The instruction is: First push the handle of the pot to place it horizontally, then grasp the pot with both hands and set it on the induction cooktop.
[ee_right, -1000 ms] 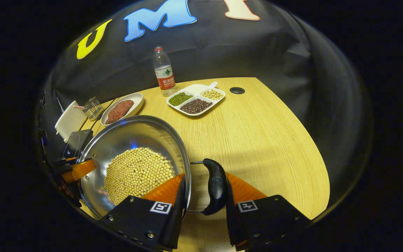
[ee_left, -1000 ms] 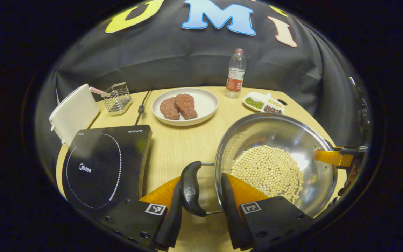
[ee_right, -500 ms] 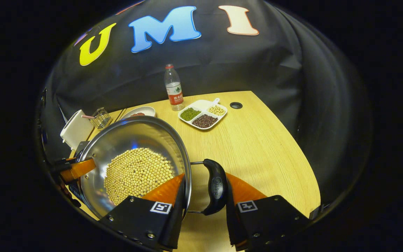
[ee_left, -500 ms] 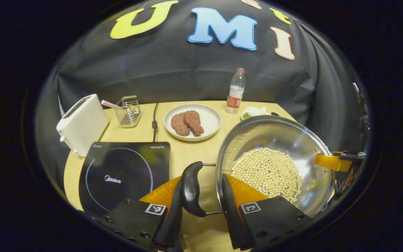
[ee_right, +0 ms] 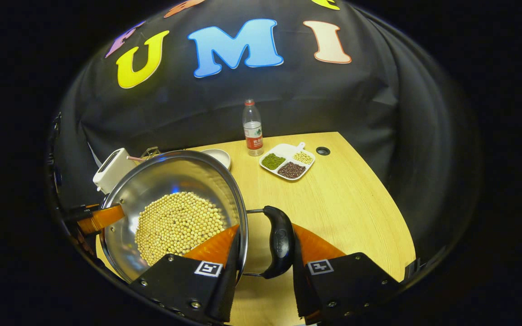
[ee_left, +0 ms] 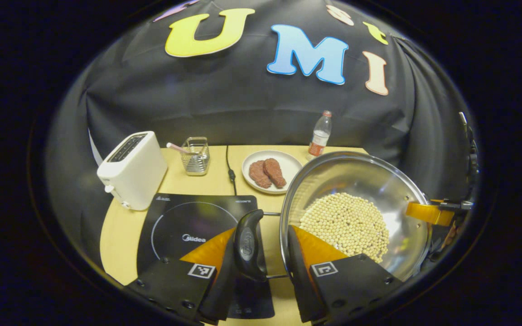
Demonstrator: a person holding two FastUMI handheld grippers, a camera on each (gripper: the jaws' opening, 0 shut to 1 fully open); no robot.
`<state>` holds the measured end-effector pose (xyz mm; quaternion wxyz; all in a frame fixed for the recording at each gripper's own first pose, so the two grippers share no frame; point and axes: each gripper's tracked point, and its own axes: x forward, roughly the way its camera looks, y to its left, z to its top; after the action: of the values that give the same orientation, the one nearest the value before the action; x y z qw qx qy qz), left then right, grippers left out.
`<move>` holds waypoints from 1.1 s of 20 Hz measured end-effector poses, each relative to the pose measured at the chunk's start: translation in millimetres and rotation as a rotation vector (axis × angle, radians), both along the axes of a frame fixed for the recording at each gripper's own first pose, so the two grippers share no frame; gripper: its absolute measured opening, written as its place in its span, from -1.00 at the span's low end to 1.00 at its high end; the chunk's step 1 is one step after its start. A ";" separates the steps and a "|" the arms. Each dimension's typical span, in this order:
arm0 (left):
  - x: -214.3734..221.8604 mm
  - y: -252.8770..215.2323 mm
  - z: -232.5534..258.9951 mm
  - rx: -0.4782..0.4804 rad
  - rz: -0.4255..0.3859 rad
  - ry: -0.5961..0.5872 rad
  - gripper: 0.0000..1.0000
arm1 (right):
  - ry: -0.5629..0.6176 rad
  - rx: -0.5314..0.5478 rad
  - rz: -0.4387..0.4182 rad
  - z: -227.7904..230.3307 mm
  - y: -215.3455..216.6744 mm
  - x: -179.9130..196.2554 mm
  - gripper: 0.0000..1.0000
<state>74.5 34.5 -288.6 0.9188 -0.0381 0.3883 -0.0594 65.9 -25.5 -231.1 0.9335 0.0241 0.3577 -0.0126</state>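
Pot (ee_left: 356,181) clamped by both hand-held grippers above wooden table (ee_right: 347,203), near cooktop (ee_left: 188,222)

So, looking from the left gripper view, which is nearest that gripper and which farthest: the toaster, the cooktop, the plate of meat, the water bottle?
1. Induction cooktop, just ahead of the left gripper, reaching under it on the left.
2. White toaster, far left, and plate of meat, ahead at centre: too close to call.
3. Water bottle, at the table's back edge, to the right.

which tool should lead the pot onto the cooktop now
Left. The left tool grips the pot handle on the side nearest the induction cooktop, already above its edge; the right tool holds the far handle.
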 end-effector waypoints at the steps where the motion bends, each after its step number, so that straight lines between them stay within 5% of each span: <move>1: -1.6 9.0 1.5 -0.005 0.005 -0.002 0.19 | -0.003 0.001 0.003 1.6 9.9 -0.7 0.07; 22: -11.1 160.9 -12.5 -0.007 0.086 0.028 0.25 | 0.058 0.036 0.086 -34.3 149.9 14.6 0.07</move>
<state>63.4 195.5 -301.1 0.9149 -0.0587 0.3988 -0.0206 80.5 124.4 -265.4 0.9218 0.0250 0.3854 0.0333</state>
